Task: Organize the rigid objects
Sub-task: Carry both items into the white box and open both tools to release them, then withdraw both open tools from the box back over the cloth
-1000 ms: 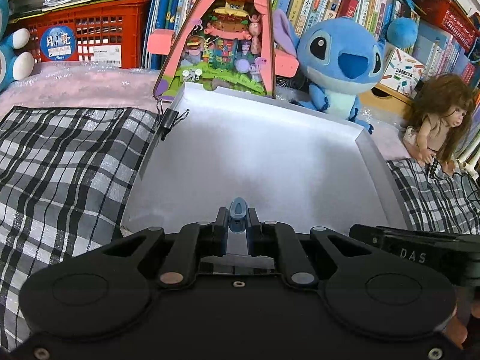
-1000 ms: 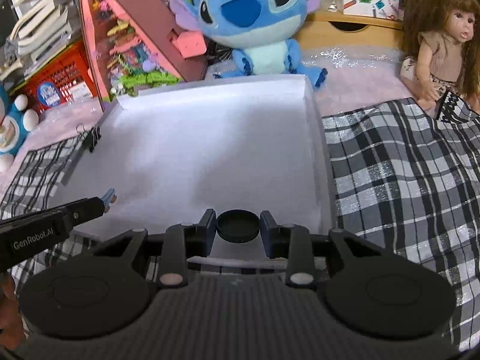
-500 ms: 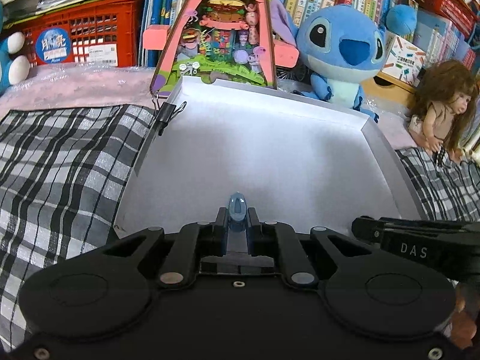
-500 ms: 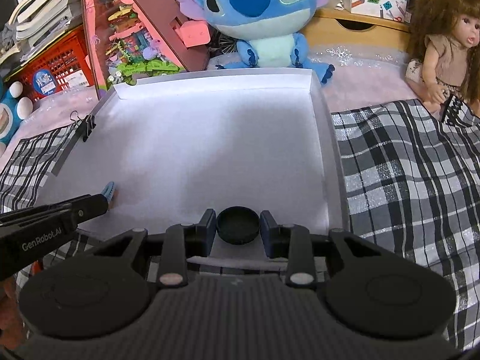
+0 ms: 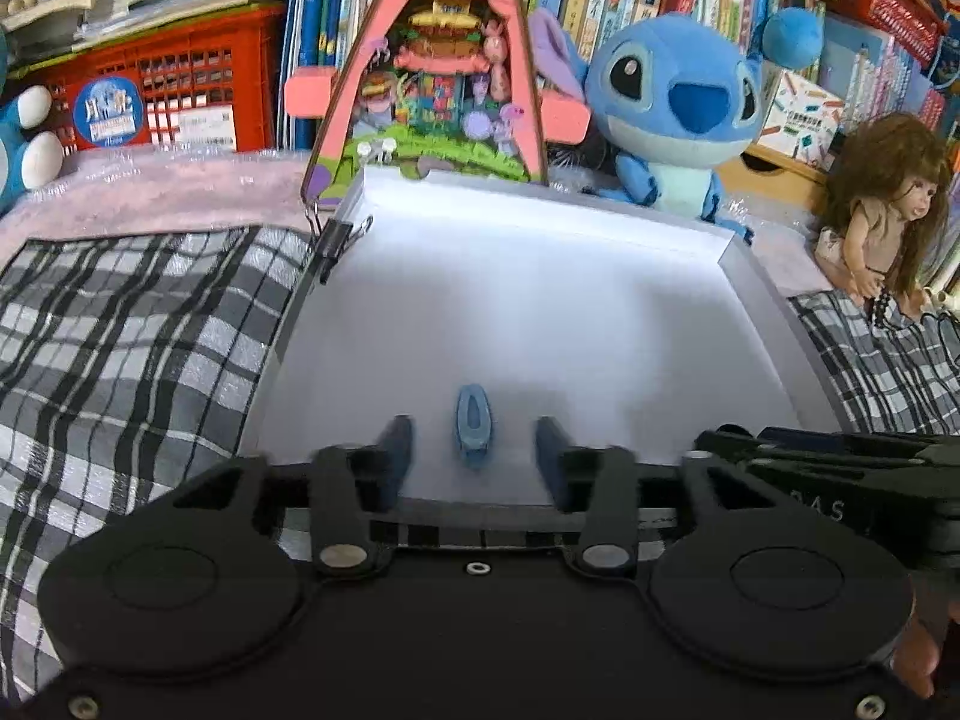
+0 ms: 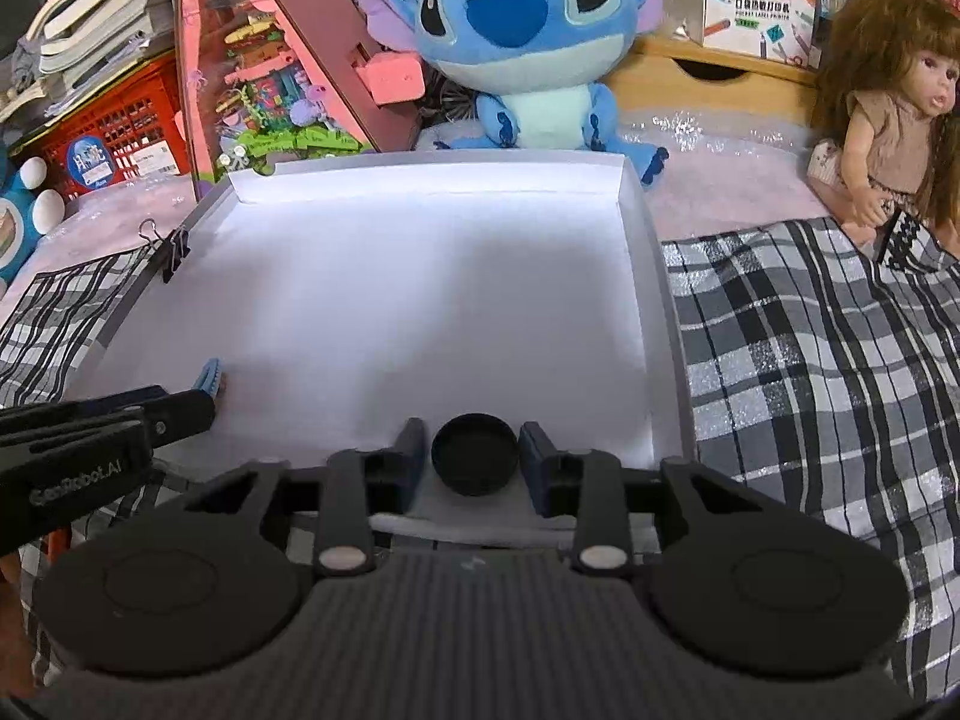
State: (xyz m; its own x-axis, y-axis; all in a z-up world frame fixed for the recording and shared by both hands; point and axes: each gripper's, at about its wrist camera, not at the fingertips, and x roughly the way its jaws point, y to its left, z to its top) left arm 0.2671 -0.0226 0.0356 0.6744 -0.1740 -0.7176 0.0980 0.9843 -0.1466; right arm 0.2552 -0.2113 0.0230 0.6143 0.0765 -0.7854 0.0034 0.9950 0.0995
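Inside the white tray [image 5: 600,324], near its front edge, a small blue oblong piece [image 5: 474,423] lies flat between the parted fingers of the left gripper [image 5: 474,444]; the jaws are opening and neither pad touches it. What the piece actually is stays hard to make out, and in the right wrist view only its tip [image 6: 211,376] shows past the left gripper's arm. Further right along the same front edge, a round black cap [image 6: 474,461] sits on the tray floor between the fingers of the right gripper [image 6: 474,456], whose jaws are also opening, with narrow gaps on both sides of the cap. The tray's front wall is hidden behind both gripper bodies. A black binder clip [image 6: 174,252] grips the tray's left wall. The tray rests on a black-and-white checked cloth [image 5: 132,330].

Behind the tray stand a pink triangular toy house [image 5: 432,78], a blue plush toy [image 6: 528,42] and, at the right, a long-haired doll [image 6: 894,114] cut off by the frame edge. A fingertip [image 5: 918,660] of the person shows at the lower right corner of the left wrist view. "GenRobot.AI" reads along the left gripper's side in the right wrist view; letters on the right gripper's side are blurred. The red crate [image 5: 168,96] carries a round blue sticker and a white label, both too small to read, as are the book spines
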